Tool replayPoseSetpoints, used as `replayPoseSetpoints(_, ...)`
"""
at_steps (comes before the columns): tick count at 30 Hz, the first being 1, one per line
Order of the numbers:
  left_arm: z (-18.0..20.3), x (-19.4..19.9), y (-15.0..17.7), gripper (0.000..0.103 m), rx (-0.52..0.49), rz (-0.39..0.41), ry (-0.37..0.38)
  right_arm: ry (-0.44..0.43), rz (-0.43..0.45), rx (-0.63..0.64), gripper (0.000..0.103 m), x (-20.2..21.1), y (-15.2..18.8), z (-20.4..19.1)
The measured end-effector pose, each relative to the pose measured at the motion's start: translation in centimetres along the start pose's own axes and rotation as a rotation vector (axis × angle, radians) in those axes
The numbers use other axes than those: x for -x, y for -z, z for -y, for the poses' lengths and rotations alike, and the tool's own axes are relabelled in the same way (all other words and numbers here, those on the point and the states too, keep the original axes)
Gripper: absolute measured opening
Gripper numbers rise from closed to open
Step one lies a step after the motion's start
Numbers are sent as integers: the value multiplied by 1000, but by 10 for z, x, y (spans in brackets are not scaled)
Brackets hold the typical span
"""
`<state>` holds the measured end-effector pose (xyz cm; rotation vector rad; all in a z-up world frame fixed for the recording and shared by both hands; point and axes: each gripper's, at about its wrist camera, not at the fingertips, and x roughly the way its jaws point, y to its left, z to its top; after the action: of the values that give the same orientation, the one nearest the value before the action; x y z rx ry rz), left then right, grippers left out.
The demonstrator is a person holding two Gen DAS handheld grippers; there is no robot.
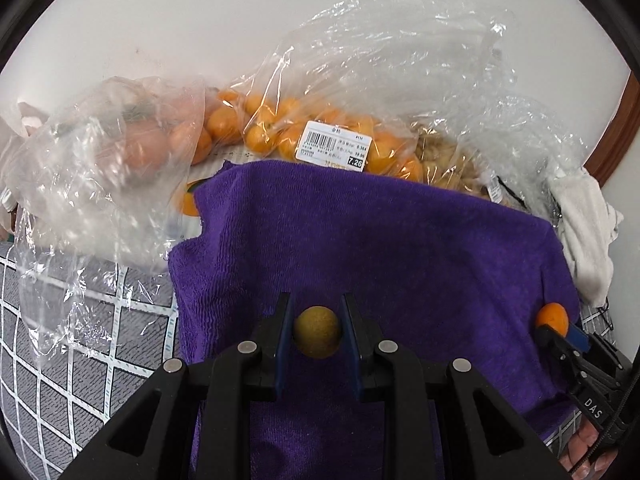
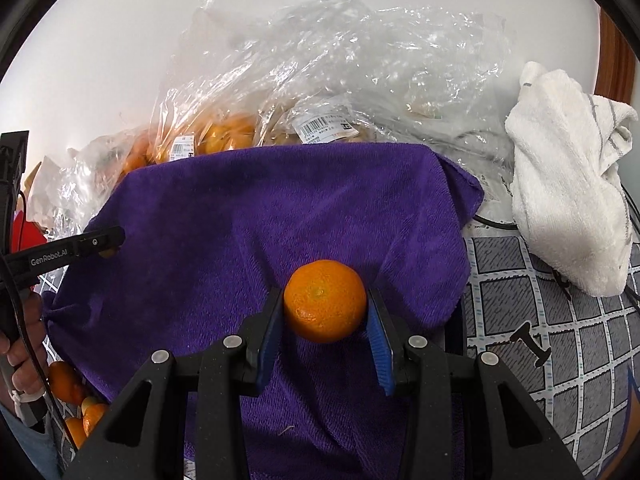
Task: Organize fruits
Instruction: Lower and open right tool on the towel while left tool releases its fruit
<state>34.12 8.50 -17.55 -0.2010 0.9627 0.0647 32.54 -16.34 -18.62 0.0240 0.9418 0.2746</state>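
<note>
My left gripper (image 1: 317, 330) is shut on a small yellow-brown round fruit (image 1: 317, 332), held just above the purple towel (image 1: 380, 240). My right gripper (image 2: 325, 308) is shut on an orange tangerine (image 2: 325, 300) above the same towel (image 2: 260, 220). The right gripper with its tangerine (image 1: 553, 317) shows at the right edge of the left wrist view. The left gripper (image 2: 108, 242) shows at the left of the right wrist view. Behind the towel lie clear plastic bags of orange fruit (image 1: 312, 132) with price labels.
A crumpled clear bag with fruit (image 1: 112, 160) lies at the left. A white cloth (image 2: 568, 184) lies at the right. The surface is a grey checked cover (image 2: 560, 320). Several loose tangerines (image 2: 76, 400) lie at the towel's near left. A white wall stands behind.
</note>
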Motion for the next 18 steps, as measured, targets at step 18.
replayPoseSetpoints(18, 2, -6, 1, 23, -8, -26, -19, -10, 72, 7, 52, 18, 3, -6)
